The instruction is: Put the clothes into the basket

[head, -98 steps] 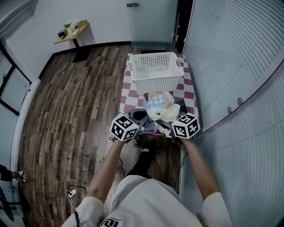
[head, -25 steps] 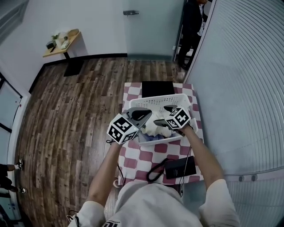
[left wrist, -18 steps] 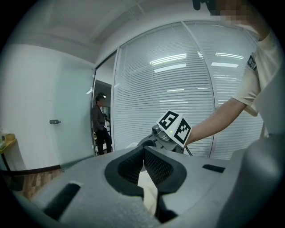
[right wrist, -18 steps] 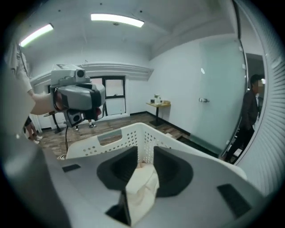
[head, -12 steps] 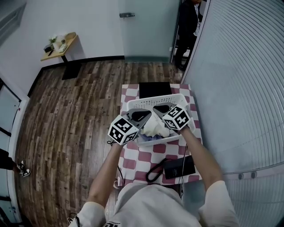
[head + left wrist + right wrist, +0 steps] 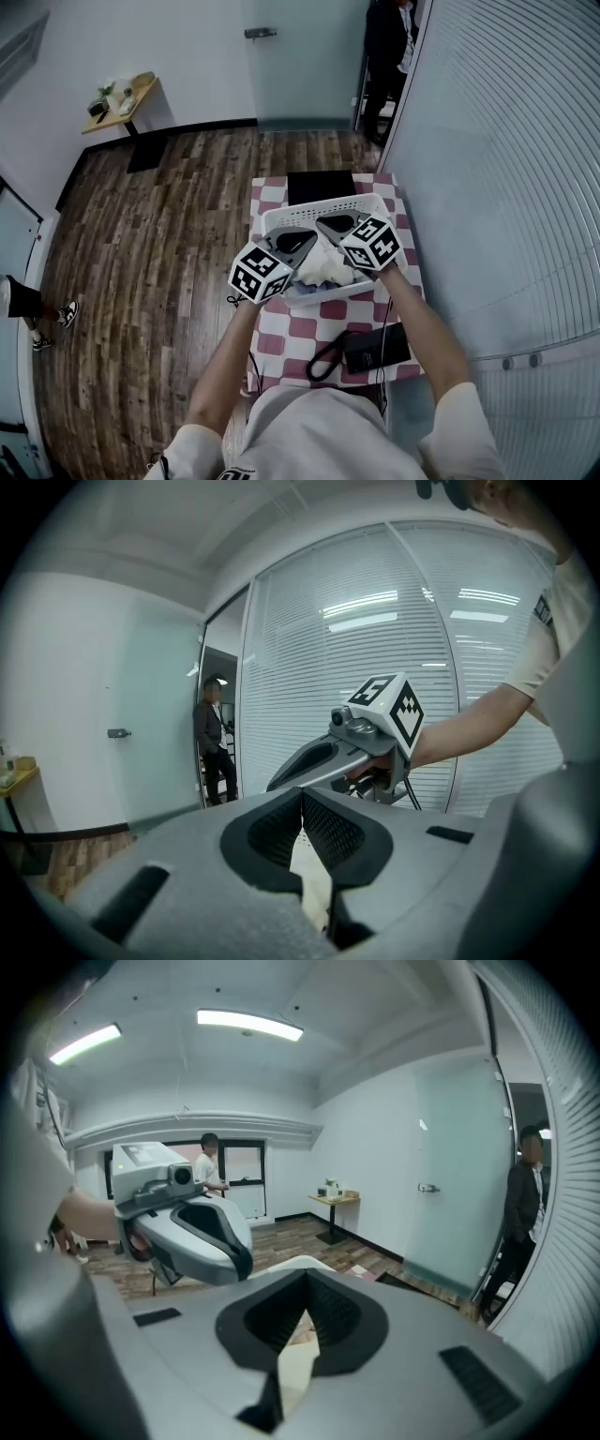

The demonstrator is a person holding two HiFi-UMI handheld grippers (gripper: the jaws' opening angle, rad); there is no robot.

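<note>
Head view: the left hand-held gripper (image 6: 305,246) and the right hand-held gripper (image 6: 328,225) meet over the white slatted plastic basket (image 6: 298,212) on the red-and-white checked desk (image 6: 314,328). The pale cream clothes (image 6: 323,269) are bunched within the basket's rim.

Left gripper view: its jaws are pinched on the clothes, and a dark-suited person (image 6: 214,742) stands in a doorway.

Right gripper view: its jaws are clamped on the clothes too, and a small wooden side table (image 6: 333,1206) stands by the wall.

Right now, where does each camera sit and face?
Head view: on the person's head, steeply down at the basket; forearms, left gripper, right gripper show.
Left gripper view: along its shut jaws pinching clothes, toward the right gripper.
Right gripper view: along its shut jaws, toward the left gripper.
Shared: both show the doorway person.
</note>
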